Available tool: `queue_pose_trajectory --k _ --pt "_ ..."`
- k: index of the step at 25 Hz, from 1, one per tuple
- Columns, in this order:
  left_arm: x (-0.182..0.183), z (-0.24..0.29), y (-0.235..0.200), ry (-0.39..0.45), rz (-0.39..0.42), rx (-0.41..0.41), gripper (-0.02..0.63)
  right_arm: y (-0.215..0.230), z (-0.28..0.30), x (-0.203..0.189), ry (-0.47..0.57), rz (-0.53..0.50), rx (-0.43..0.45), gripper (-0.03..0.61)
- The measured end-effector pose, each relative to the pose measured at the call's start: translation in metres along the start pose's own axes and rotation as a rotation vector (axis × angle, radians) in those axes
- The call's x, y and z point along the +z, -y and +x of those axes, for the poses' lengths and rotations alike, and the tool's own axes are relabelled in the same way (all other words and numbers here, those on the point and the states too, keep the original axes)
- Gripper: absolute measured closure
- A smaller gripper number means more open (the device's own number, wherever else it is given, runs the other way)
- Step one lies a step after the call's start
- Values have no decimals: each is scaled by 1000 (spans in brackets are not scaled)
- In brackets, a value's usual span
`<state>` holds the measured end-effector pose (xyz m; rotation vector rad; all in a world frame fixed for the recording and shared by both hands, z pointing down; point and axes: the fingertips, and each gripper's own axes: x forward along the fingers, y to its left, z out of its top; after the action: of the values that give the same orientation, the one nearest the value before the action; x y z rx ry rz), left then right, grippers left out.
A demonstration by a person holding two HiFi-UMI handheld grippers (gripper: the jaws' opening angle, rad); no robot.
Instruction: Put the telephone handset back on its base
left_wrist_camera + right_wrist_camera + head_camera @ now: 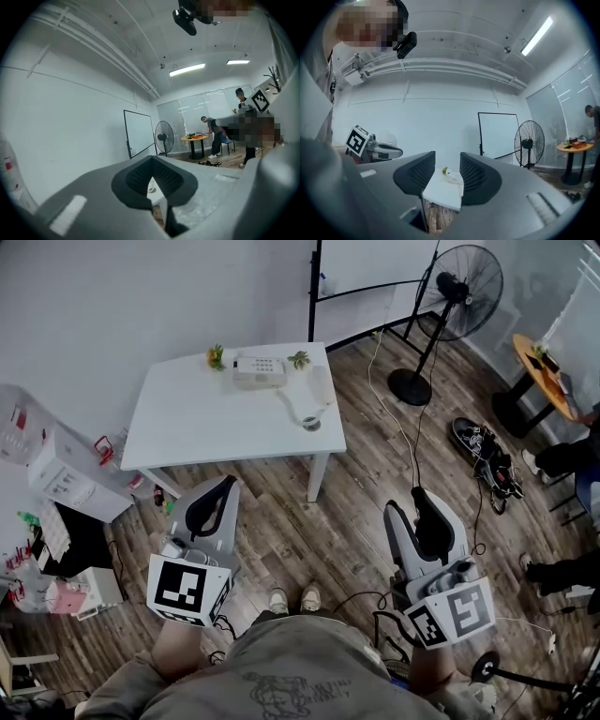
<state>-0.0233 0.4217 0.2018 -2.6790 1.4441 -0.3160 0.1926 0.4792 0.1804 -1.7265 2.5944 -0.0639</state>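
Note:
A beige telephone base point(259, 370) stands at the far edge of the white table point(206, 423). Its handset point(322, 385) lies off the base on the table to the right, joined by a coiled cord point(295, 409). Both grippers hang low over the wooden floor, well short of the table. My left gripper point(225, 486) point(151, 161) has its pad tips touching and holds nothing. My right gripper point(417, 495) point(446, 168) stands open with a narrow gap, empty. Through that gap, in the right gripper view, I see the table and the telephone point(452, 177) far off.
Two small potted plants point(216, 356) point(299, 359) flank the phone. A standing fan point(450, 296) and a whiteboard stand are behind the table on the right. Shoes point(483, 451), cables, a round orange table point(544, 371) and seated people lie right. Boxes and shelves point(56, 474) are on the left.

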Motion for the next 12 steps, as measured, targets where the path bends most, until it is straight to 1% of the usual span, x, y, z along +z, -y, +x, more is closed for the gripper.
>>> queue_pose_trajectory --k 4,8,12 --pt "5 2 8 1 10 22 614 7 -3 -4 -14 -14 23 383" --pt "9 3 16 17 77 54 614 14 -8 -12 -26 -13 39 374" --pt "7 1 21 0 56 71 614 17 -12 -18 -35 -1 60 373"
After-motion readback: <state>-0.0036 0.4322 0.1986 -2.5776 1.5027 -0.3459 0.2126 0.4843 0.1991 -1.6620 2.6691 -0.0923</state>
